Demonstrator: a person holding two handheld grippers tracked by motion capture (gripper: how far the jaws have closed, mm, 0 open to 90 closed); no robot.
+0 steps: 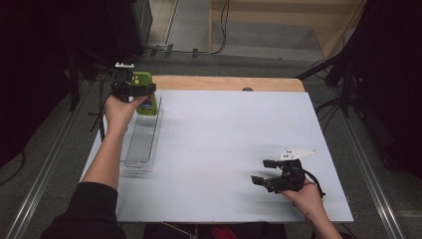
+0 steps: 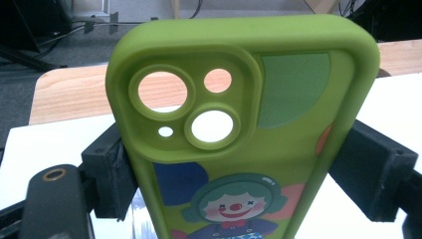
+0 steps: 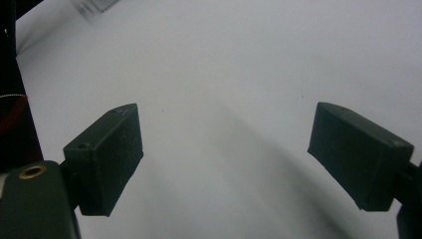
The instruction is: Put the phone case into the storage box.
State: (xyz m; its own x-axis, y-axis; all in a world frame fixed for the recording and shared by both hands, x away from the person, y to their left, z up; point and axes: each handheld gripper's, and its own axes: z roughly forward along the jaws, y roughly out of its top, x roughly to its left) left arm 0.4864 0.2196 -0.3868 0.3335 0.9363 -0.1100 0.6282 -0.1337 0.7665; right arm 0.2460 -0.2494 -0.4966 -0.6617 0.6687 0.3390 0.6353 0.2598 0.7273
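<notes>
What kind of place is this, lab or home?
Probably a lab or recording studio rather than a home: a table under a plain white sheet, dark stands and trailing cables on the floor behind it, and floor rails running along both sides.

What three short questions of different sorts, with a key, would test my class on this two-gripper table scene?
1. True or false: the left gripper grips a green phone case.
2. Which container lies on the table below that case? A) clear tray B) wooden bowl C) cardboard box
3. Fill in: the right gripper has its fingers ____ above the white table.

Key: 1 true; 2 A, the clear tray; 3 open.
</notes>
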